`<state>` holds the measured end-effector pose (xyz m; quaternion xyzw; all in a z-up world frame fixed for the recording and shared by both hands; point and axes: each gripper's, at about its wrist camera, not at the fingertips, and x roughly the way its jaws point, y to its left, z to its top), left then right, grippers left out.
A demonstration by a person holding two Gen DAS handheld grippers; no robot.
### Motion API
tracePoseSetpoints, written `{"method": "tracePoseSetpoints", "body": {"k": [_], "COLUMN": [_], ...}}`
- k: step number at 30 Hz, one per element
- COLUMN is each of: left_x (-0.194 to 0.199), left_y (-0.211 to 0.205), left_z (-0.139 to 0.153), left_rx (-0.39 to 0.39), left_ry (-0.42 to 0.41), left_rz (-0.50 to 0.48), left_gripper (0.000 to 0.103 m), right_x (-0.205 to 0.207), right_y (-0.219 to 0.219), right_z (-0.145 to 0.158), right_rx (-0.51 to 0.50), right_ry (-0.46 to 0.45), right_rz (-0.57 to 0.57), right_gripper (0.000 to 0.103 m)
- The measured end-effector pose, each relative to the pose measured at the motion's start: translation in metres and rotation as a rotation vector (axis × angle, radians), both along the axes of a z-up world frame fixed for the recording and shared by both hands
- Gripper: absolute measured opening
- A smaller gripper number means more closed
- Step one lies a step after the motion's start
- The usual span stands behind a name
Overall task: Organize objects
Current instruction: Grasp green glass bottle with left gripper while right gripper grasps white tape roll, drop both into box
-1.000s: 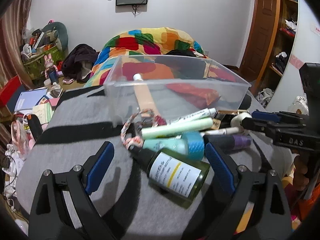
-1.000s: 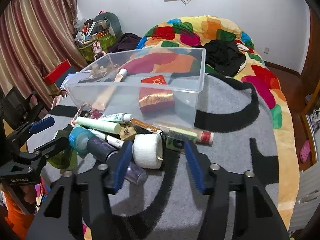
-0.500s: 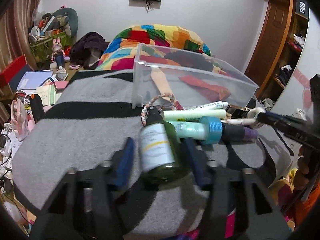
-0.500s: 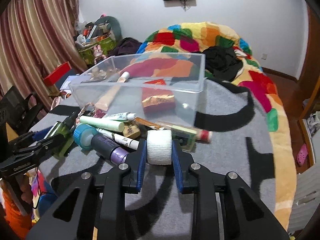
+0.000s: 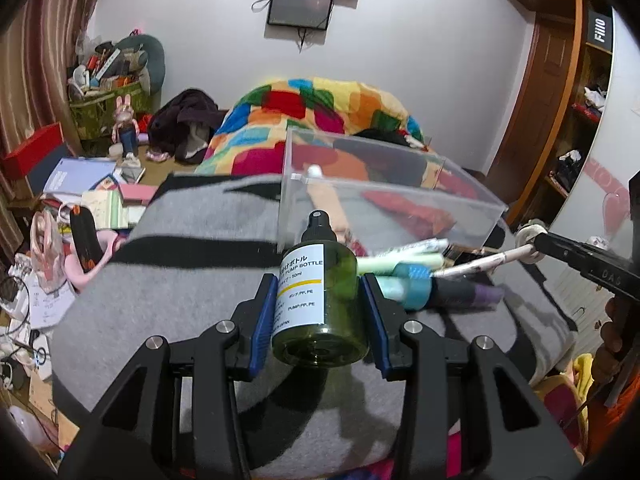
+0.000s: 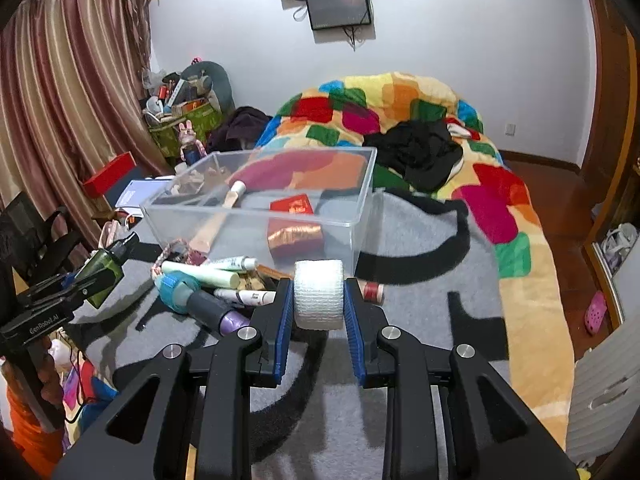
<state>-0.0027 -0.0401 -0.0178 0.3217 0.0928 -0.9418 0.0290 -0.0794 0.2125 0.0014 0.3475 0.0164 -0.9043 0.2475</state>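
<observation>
Left tool gripping green pump bottle, right tool gripping white tape roll

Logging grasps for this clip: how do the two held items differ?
The left tongs hold a green pump bottle, translucent, labelled and black-capped; the right tongs hold a white gauze roll, opaque, plain and squat. Both are clamped between blue pads, lifted off the grey blanket.
</observation>
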Motion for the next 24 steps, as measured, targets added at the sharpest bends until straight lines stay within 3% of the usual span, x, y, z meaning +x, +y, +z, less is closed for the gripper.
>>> {"method": "tracePoseSetpoints", "body": {"k": [19,24], "left_x": [-0.035,-0.051], "left_y": [0.013,0.012], "left_z": [0.049,0.052], "left_rx": [-0.03,-0.041], "left_ry": [0.129,0.135], "left_rz": [-0.059,-0.061], "left_gripper": [0.041,0.041], "right_x": [0.003,-0.015], "right_y": [-0.023,-0.036], "right_z": [0.058,0.057], "right_rx": [-0.063,-0.062], "right_ry": [0.168,0.154], "right_rz": [0.076,0.087], "right_gripper": [0.022,0.022]}}
